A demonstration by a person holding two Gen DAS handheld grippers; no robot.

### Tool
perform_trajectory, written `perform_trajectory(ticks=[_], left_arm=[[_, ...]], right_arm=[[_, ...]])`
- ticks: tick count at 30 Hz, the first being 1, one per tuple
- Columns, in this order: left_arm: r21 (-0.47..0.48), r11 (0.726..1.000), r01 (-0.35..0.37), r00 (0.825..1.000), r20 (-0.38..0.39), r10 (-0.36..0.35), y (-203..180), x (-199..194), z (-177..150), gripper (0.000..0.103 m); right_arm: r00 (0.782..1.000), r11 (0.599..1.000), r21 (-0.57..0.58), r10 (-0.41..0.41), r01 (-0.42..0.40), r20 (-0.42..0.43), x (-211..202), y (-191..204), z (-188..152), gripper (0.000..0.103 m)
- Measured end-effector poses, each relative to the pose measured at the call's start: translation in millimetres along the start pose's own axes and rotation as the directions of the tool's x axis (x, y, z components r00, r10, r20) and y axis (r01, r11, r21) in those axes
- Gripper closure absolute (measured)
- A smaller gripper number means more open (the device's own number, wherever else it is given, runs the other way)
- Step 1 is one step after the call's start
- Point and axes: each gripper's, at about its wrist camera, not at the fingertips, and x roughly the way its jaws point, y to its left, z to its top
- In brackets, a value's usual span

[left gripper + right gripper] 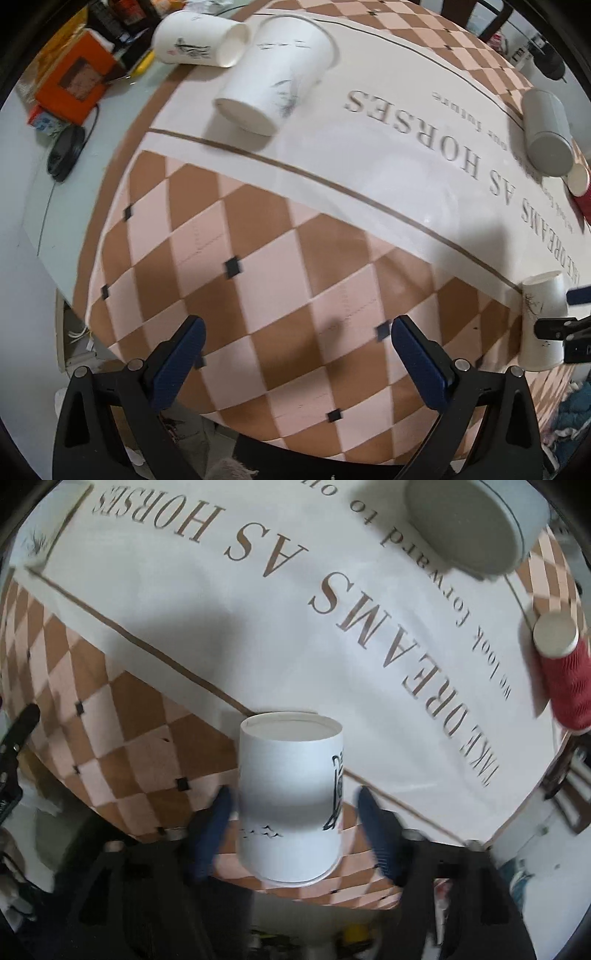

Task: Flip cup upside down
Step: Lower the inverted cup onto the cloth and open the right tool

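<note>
A white paper cup with a black drawing stands upside down, base up, on the checkered tablecloth near its front edge. My right gripper is open, with one blue finger on each side of the cup and small gaps to its wall. The same cup shows at the right edge of the left wrist view, with the right gripper beside it. My left gripper is open and empty above the checkered cloth.
Two more white cups stand or lie at the far side: one upside down, one on its side. A grey cup and a red cup stand base up at the right. An orange box is off the cloth.
</note>
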Motion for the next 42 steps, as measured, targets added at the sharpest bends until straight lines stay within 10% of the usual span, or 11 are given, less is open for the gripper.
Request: perform_trajectory(ticks=[8,12,21,24,31,38,42], left_arm=[[0.046,0.999,0.018,1.0,-0.01,-0.018,-28.8,-0.2,8.0,0.0],[0.053,0.997,0.051,0.999,-0.015,-0.05,-42.7,-0.2,12.6,0.0],[0.105,0.994,0.021,1.0,0.001,-0.021,-81.1,4.0,24.8,0.0],[0.128,0.992,0.0,1.0,0.008,-0.001,-92.8,7.2,27.0,0.0],[0.169,0.985,-0.019,0.999,0.031,0.014,-114.6,3.6,20.9,0.0],[0.23,0.973,-0.025,0.997,0.076,0.007,-141.5,-13.2,-4.8,0.0],[0.267,0.963,-0.021,0.992,0.123,-0.012,-144.5,-39.3,-23.8,0.0]], right_arm=[[0.986,0.993,0.041,0.101,-0.108,0.135,-0.6,-14.9,-12.5,0.043],[0.929,0.982,0.084,0.133,-0.172,0.347,-28.8,-37.7,-35.9,0.043],[0.557,0.945,0.224,-0.057,-0.237,0.828,-59.7,-61.6,-69.8,0.043],[0.489,0.95,0.23,-0.101,-0.212,0.867,-49.5,-56.8,-72.2,0.043],[0.461,0.955,0.229,-0.118,-0.191,0.88,-27.2,-41.4,-99.7,0.042],[0.557,0.93,0.292,-0.124,-0.223,0.821,-14.7,-37.0,-113.4,0.028],[0.57,0.902,0.365,-0.177,-0.233,0.802,-25.2,-32.5,-144.4,0.014]])
